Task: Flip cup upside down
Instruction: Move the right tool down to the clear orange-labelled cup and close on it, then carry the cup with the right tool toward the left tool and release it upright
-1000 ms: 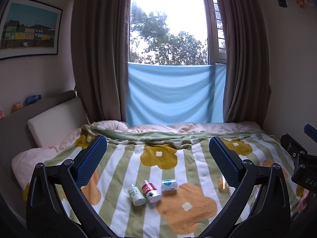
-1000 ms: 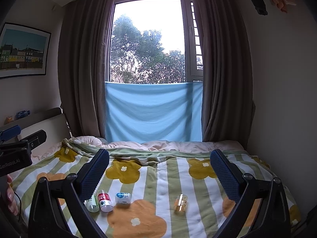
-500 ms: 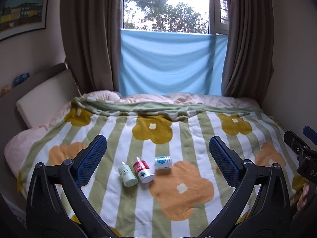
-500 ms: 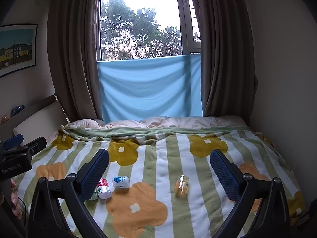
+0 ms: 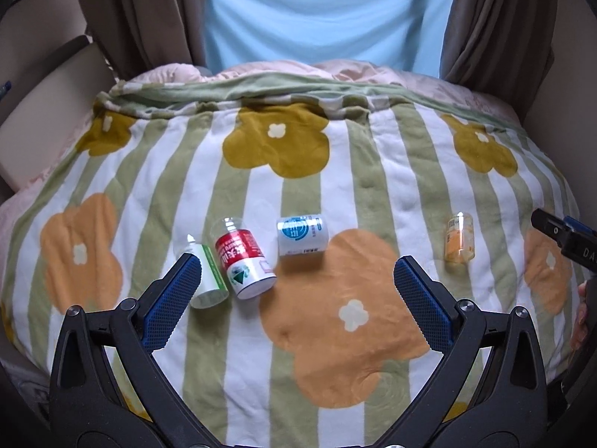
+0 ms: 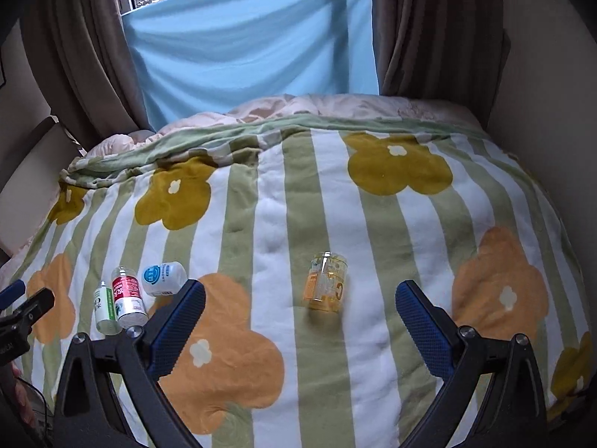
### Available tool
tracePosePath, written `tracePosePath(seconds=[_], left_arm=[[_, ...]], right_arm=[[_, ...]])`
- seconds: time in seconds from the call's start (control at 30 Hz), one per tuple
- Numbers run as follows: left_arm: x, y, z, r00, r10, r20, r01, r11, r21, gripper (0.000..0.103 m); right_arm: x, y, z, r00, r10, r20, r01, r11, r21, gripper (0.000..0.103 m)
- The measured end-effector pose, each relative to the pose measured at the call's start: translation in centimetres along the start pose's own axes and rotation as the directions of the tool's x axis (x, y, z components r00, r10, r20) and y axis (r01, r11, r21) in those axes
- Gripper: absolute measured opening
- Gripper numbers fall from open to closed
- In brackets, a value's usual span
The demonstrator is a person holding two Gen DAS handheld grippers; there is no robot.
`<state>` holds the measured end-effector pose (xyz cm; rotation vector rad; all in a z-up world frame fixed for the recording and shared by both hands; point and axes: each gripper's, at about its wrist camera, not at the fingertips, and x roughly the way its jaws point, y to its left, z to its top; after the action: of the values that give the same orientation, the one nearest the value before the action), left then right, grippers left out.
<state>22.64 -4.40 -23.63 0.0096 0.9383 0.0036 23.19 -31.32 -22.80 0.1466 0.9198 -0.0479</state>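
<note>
A small clear cup with orange print [image 6: 327, 283] stands on the flowered blanket, just beyond and between my right gripper's fingers; it also shows in the left wrist view [image 5: 459, 238] at the right. My right gripper [image 6: 298, 313] is open and empty, a little short of the cup. My left gripper [image 5: 298, 287] is open and empty, above the blanket near three containers. The right gripper's tip shows in the left wrist view [image 5: 559, 233] at the right edge.
A red-labelled bottle [image 5: 242, 261], a green-labelled white bottle [image 5: 207, 276] and a white jar with blue print [image 5: 301, 236] lie together on the striped blanket [image 5: 335, 336]. They sit left of the cup [image 6: 127, 296]. Curtains, a blue cloth and walls bound the bed.
Both grippers have tilted downward and moved closer to the bed. The window has left the view and the objects on the blanket look larger. Both stay open.
</note>
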Motion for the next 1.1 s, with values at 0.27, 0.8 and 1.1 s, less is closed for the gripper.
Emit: tracePosePath(seconds=[0.27, 0.8, 1.1], left_arm=[[10.7, -2.0, -3.7, 0.983, -0.018, -0.181, 0.027, 0.999, 0.047, 0.103], [12.3, -0.3, -7.9, 0.950, -0.040, -0.309, 0.036, 0.999, -0.019, 0.103], [9.5, 1.9, -8.3, 0.958, -0.048, -0.284, 0.032, 0.998, -0.061, 0.103]], right_arm=[[13.9, -3.8, 0.7, 0.985, 0.036, -0.170, -0.012, 0.990, 0.144, 0.101], [22.2, -5.6, -0.9, 0.946, 0.096, -0.310, -0.020, 0.971, 0.237, 0.056], [17.6, -2.8, -1.0, 0.944, 0.203, -0.259, -0.143, 0.962, 0.232, 0.056]])
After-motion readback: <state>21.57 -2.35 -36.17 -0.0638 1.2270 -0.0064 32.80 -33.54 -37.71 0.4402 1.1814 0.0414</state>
